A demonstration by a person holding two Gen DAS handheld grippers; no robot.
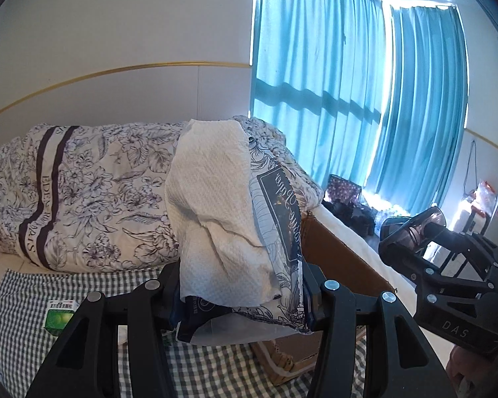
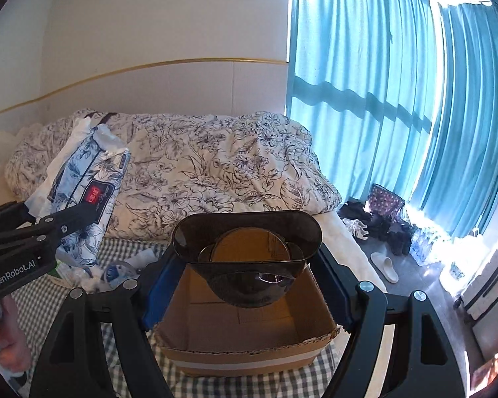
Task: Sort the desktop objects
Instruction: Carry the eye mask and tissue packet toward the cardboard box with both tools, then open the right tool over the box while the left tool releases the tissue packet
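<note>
Both claws are lifting loads: the left claw [image 1: 242, 298] pinching the tissue pack [image 1: 222, 219], the right claw [image 2: 245, 282] pinching the dark container [image 2: 247, 248] above the empty cardboard box [image 2: 249, 338]; small items are waiting on the table [image 2: 249, 388].

Teal curtains [image 2: 398, 99] hang across the bright window, sunlight glaring at the floor line. A floral quilt [image 2: 222, 169] is bunched against the white wall [image 2: 149, 16] with its gold trim strip [image 2: 132, 68]. On the dark floor, a white slipper [image 2: 386, 265] lies beside a heap of dark shoes [image 2: 381, 222] and a dotted bag [image 2: 386, 199].
</note>
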